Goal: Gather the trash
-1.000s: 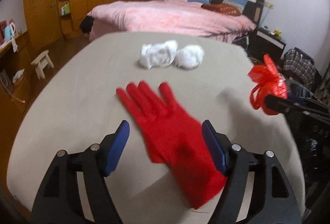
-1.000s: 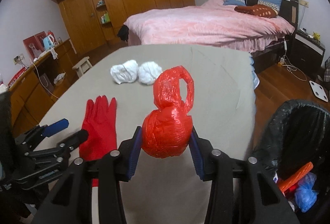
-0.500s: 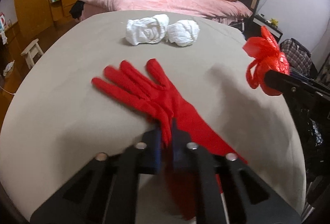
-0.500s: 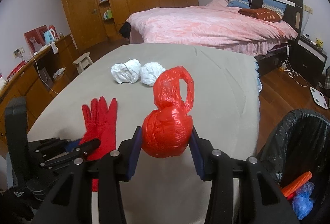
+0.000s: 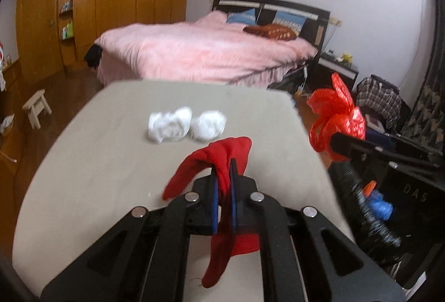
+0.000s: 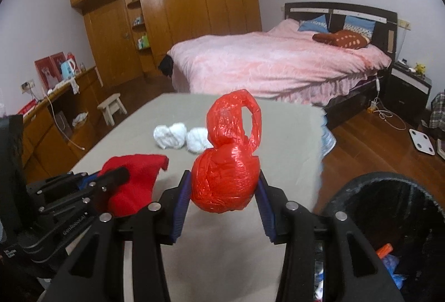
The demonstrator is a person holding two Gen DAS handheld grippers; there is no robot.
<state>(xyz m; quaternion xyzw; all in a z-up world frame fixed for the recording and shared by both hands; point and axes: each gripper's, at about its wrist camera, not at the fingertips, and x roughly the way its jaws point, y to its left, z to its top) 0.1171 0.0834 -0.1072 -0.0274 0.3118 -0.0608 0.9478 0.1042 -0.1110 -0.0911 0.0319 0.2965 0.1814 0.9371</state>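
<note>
My left gripper point(image 5: 224, 171) is shut on a red glove point(image 5: 219, 154), which hangs limp over and under the fingers, lifted off the beige table point(image 5: 111, 162). The glove also shows in the right wrist view point(image 6: 133, 182). My right gripper point(image 6: 224, 188) is shut on a knotted red plastic bag point(image 6: 226, 179), held above the table's right part; the bag also shows in the left wrist view point(image 5: 336, 118). Two white crumpled wads point(image 5: 169, 126) point(image 5: 208, 125) lie side by side further back on the table.
A black-lined trash bin point(image 6: 389, 218) with orange and blue trash inside stands off the table's right edge. A pink bed point(image 6: 278, 62) lies beyond the table. A small stool point(image 6: 111, 107) and a wooden wardrobe point(image 6: 180, 23) stand at the left.
My left gripper closed on the red glove and lifted it off the table; the glove now hangs bunched. The right gripper kept hold of the red bag and rose a little.
</note>
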